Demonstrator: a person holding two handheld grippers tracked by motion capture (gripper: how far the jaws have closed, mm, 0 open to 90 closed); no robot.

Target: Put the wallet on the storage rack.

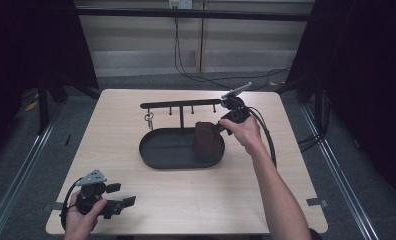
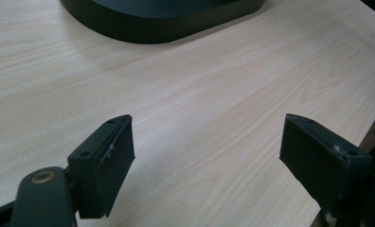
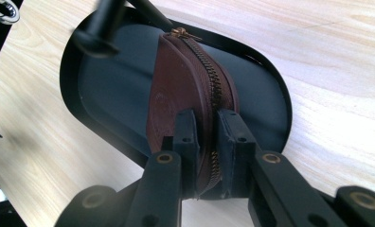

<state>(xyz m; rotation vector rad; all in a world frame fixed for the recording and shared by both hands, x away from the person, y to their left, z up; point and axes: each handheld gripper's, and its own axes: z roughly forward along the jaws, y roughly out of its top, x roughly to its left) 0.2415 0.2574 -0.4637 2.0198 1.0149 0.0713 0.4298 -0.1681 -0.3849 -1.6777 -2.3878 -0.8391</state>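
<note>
One zipper (image 3: 213, 75) edges the pouch (image 3: 176, 94) the right gripper (image 3: 208, 142) pinches.

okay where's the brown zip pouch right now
The brown zip pouch is over the right end of the black oval tray in the high view, clamped along its zipper edge by the right gripper.

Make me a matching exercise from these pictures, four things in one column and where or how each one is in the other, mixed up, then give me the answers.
1. brown pouch
2. left tool
3. key ring
4. black tray

A. hangs from the hook rail
B. open, near the table's front corner
C. lies mid-table under the rail
D. clamped in the right tool, over the tray

Pairs: 1-D, 2-B, 3-A, 4-C
</note>
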